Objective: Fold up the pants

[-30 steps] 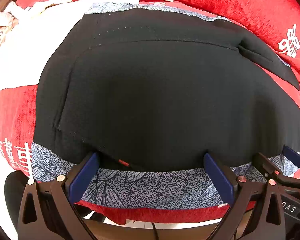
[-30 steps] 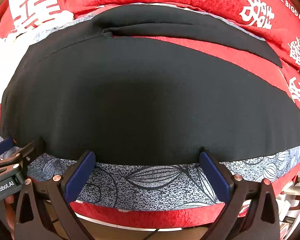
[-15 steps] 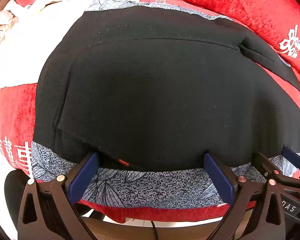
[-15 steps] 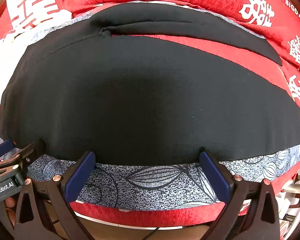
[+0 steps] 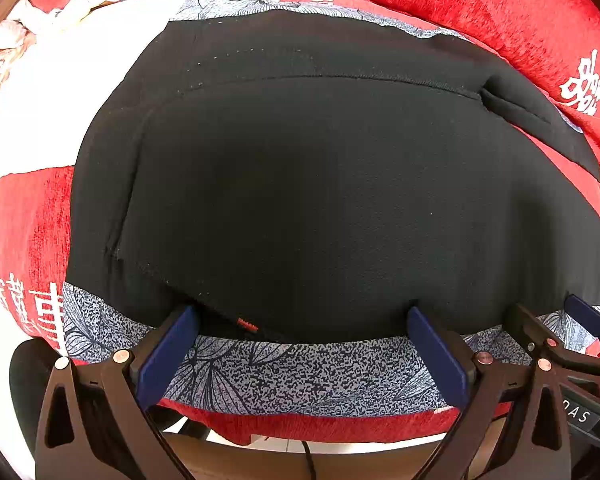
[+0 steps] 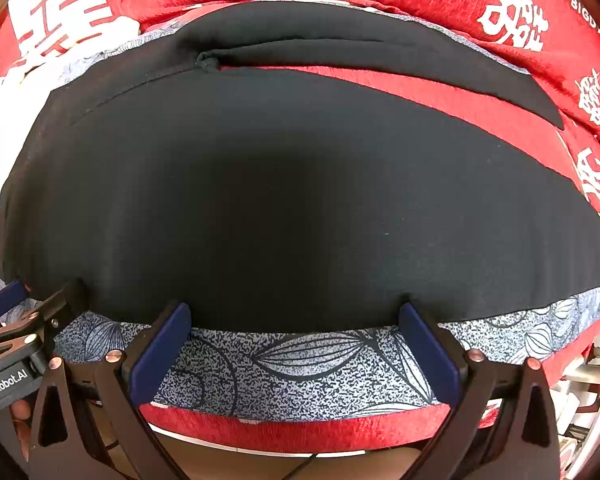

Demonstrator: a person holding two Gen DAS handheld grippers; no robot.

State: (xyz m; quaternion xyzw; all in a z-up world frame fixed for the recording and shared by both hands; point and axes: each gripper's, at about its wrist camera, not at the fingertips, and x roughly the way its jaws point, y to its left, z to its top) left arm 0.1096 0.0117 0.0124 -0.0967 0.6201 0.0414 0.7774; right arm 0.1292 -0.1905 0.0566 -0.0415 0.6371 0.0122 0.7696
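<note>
Item: black pants, lying spread flat across the centre of both wrist views and filling most of each frame. The waist end is sitting at left in the left wrist view; one leg is running off toward the upper right, a strip of red cover showing between the legs in the right wrist view.

Fabric: matte, smooth knit or woven cloth with stitched seams and a pocket line at left; a small red label is showing at the near hem. Judged soft, light and limp, likely sagging and sliding if lifted by one point; best taken at the near edge in two well-separated places, pinching all layers together.

Support: red plush bedspread with white characters, a grey-blue leaf-print cloth lying under the pants along the bottom of frame, and a white sheet at upper left.

Left gripper: blue-padded jaws standing wide apart, holding nothing, tips touching or just at the near edge of the pants.

Right gripper: likewise spread wide and empty, tips meeting the near hem.
</note>
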